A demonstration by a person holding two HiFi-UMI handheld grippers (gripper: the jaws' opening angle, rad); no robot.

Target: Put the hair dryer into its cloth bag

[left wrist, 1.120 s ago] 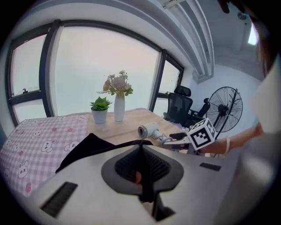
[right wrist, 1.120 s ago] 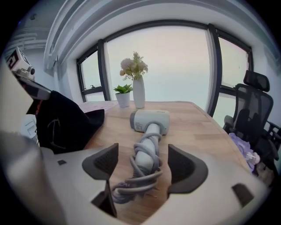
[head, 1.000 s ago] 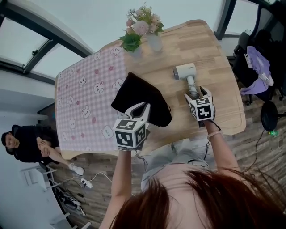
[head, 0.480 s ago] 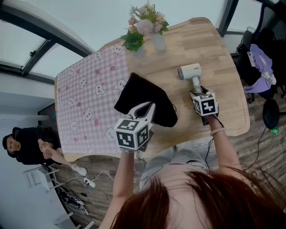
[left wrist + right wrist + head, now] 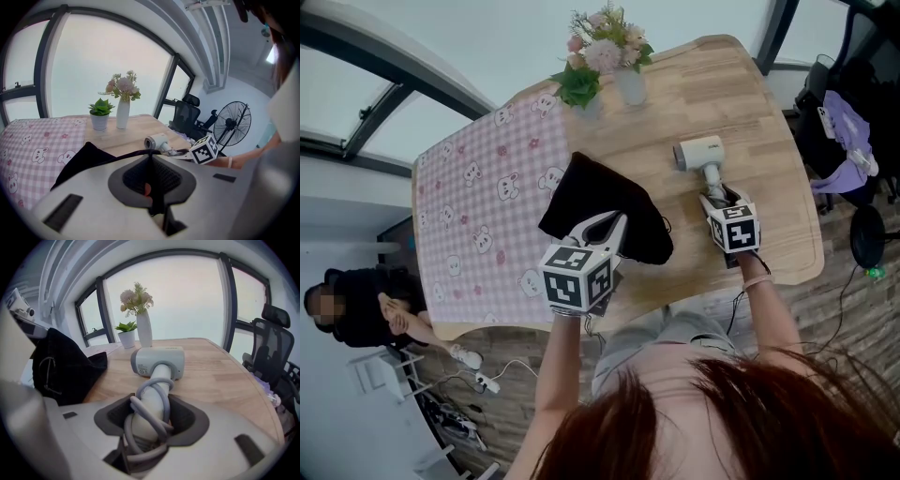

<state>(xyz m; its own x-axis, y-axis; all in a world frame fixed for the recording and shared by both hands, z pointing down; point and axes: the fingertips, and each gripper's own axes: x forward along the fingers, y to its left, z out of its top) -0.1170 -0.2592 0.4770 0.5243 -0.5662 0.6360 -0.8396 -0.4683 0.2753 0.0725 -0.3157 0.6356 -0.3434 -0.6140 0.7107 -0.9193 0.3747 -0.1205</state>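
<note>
Even, bright daylight from the overexposed windows (image 5: pixel 187 296) beyond the counter (image 5: pixel 759 122); shadows soft and faint. Both gripper views show strong fisheye curvature and black corner vignetting; their near foreground is soft, and the cloth bag (image 5: pixel 600 202) lacks detail.

Table (image 5: pixel 769 141): light wood, rounded corners
Cloth (image 5: pixel 478 216): pink check with bunny print, spread over the table's left part in the head view
Vase (image 5: pixel 626 89): white, holding pink and white flowers, near the far edge
Pot plant (image 5: pixel 578 89): small, green, just beside the vase
Office chair (image 5: pixel 187 112): black, off the table's right side
Fan (image 5: pixel 232 124): standing, near the chair
Person (image 5: pixel 356 305): dark clothes, well apart from the table
</note>
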